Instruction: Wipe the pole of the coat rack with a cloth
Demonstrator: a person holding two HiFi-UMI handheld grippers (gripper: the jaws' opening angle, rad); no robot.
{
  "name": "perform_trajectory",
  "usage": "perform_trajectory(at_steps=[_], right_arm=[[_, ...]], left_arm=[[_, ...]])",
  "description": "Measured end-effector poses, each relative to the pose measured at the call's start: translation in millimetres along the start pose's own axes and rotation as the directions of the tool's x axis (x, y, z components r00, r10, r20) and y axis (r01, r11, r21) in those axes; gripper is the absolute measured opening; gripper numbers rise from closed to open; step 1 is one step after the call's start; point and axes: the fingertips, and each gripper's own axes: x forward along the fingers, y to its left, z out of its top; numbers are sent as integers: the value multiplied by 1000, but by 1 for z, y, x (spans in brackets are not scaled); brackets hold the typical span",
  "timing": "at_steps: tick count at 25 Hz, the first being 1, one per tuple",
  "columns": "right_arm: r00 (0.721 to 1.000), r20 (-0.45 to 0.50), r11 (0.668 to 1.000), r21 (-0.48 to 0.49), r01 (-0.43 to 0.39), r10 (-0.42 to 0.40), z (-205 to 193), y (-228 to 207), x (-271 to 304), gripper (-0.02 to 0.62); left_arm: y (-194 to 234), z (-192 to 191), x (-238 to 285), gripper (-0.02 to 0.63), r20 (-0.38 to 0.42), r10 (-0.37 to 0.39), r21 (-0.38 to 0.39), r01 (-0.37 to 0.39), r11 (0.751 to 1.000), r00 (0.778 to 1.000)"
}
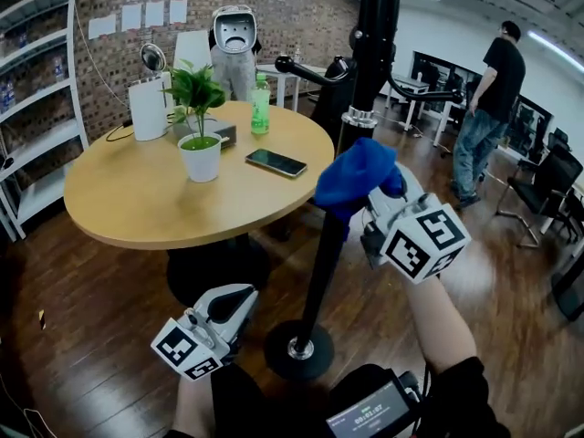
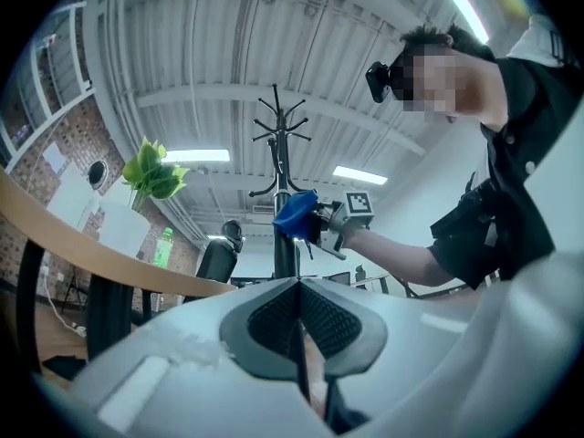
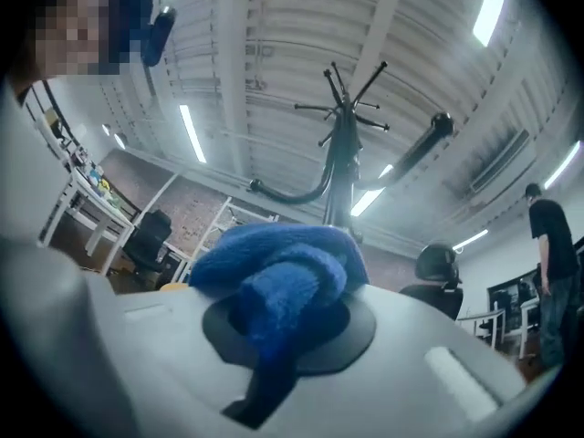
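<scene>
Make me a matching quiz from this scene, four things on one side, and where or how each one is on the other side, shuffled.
1. blue cloth
2. phone
3. coat rack base
4. left gripper

A. flat on the round table
B. shut, empty
C. on the wooden floor
D. clamped in the right gripper

Pairs: 1-D, 2-A, 3-C, 4-B

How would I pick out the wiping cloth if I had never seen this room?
Find the round wooden table; just right of it rises the black pole of a coat rack. Partway up that pole, the right gripper clamps a bunched cloth. It is the only bright blue, soft thing there, beside the hard black pole and the white gripper.
</scene>
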Motion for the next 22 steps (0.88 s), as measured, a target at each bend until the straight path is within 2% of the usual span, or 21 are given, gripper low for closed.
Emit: perform_trajectory(at_steps=[5,11,13,16,20,22], right_arm=[[996,67,998,-4,64,-64,35,-16,2,23],[996,65,998,12,60,-61,19,-13,0,23],[997,50,997,47,57,-59,1,-12,-8,23],[994,11,990,98,105,-107,-41,-17,-28,23],[991,-78,987,104,119,-111,-123,1,-61,21],[984,-135,979,152,134,-114,-171,14,-80,21]], left_arm=[[-2,3,-7,-8,3,9,8,-9,1000,1000],[4,-3,-9,-8,-2,14,3,-14,1000,1000],[7,-7,-7,-8,-6,10,-2,-10,1000,1000],[8,-16,-2,-8,-16,2,-18,-3,1000,1000],[7,-36,2,-8,-56,-9,-46,6,999,998],[7,-50,4,-8,-84,-10,-64,5,998,996]])
